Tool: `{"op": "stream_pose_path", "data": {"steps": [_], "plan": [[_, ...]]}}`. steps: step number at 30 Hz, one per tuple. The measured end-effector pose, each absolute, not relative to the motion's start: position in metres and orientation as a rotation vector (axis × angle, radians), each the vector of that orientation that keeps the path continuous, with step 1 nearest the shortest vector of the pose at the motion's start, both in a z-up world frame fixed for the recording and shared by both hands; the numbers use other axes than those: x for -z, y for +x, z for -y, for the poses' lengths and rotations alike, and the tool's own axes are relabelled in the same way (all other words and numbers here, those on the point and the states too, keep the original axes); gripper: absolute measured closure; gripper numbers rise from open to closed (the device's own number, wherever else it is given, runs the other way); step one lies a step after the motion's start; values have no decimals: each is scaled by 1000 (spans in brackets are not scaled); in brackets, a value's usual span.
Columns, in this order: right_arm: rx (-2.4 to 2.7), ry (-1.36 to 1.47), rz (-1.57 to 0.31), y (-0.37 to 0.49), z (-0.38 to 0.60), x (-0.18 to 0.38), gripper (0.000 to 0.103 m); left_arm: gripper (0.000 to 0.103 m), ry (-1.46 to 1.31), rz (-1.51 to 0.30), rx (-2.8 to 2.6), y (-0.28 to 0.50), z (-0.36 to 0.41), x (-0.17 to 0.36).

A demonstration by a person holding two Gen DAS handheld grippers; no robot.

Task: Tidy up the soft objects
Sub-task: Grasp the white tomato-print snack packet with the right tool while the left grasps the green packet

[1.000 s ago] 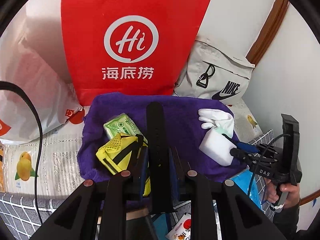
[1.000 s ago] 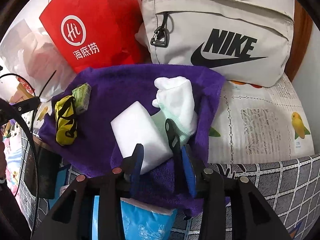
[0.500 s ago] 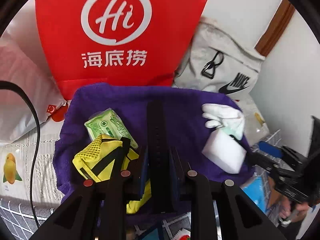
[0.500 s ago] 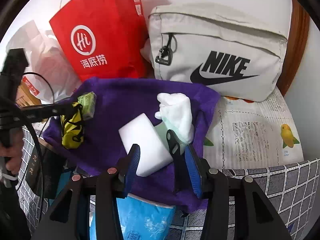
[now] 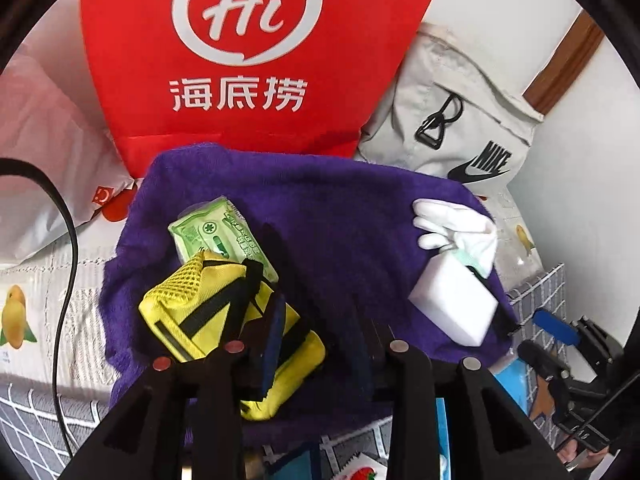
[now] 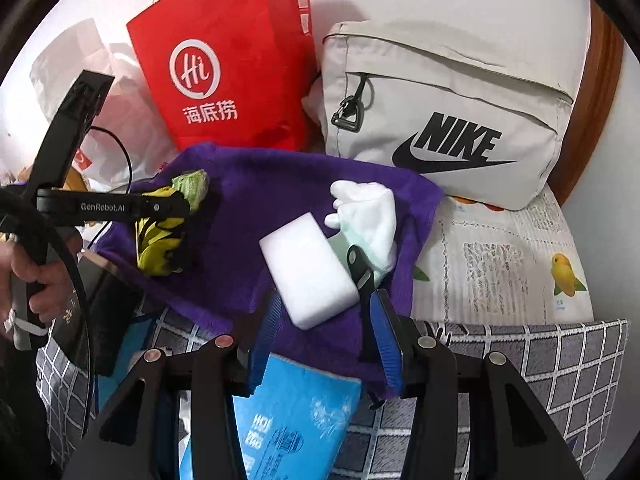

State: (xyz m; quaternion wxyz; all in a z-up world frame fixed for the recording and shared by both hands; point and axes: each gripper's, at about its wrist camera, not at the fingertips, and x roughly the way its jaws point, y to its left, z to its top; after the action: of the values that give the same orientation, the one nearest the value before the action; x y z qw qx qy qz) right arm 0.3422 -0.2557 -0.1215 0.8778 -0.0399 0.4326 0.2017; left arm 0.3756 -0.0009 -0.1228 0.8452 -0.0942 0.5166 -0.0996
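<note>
On the purple towel [image 5: 328, 216], the yellow mesh pouch [image 5: 224, 320] lies beside the green packet [image 5: 218, 236]; left gripper [image 5: 316, 344] jaws, just opened, stand apart over the pouch; right gripper [image 6: 324, 336] jaws gape, straddling the white sponge [image 6: 308, 276].

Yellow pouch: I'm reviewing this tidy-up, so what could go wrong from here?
The left gripper, jaws just opening with a corner of the yellow pouch between them, could snag its black strap and drag it, along with the green tissue pack it overlaps, bunching the purple towel underneath.

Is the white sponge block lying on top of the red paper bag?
No, the white sponge block lies on the purple towel, in front of the red paper bag.
</note>
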Motion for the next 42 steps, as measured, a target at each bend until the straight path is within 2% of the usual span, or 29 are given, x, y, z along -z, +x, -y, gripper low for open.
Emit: {"op": "stream_pose_path", "data": {"steps": [6,8,10,12,14,16,17,18,21,26,33,35,36,37,39,42], "plan": [[-446,-87,-907,317,249,119,56,72,-231,-1067,211,348,-11,106],[-462,-98,-905,304,243,118,51,72,-243,-1060,211,336,-18,102],[-489,-102,-912,290,233,119,50,72,-248,-1052,198,321,-27,99],[-519,-111,-917,276,223,122,50,61,-249,-1046,185,308,-35,97],[-555,-127,-935,261,210,127,49,59,-245,-1033,162,296,-43,95],[-592,-154,-947,247,194,131,41,59,-241,-1019,137,280,-53,93],[-610,-164,-953,241,186,134,31,59,-244,-1016,131,274,-57,93],[-628,-172,-961,237,179,136,26,59,-251,-1012,128,266,-62,93],[-680,-221,-966,225,154,142,24,56,-272,-1005,124,249,-75,95],[-657,-360,-983,223,118,161,24,55,-303,-991,110,227,-99,98],[-608,-415,-1053,239,100,185,24,55,-344,-976,100,212,-123,105],[-617,-428,-1062,240,95,188,28,55,-359,-976,104,210,-128,108],[-615,-438,-1072,240,92,192,35,55,-362,-976,105,208,-129,110],[-622,-430,-1078,241,91,194,38,55,-363,-977,104,206,-131,112],[-642,-395,-1082,242,92,193,58,55,-364,-980,101,204,-133,114],[-638,-394,-1066,241,94,190,60,55,-374,-985,99,200,-135,116]]}}
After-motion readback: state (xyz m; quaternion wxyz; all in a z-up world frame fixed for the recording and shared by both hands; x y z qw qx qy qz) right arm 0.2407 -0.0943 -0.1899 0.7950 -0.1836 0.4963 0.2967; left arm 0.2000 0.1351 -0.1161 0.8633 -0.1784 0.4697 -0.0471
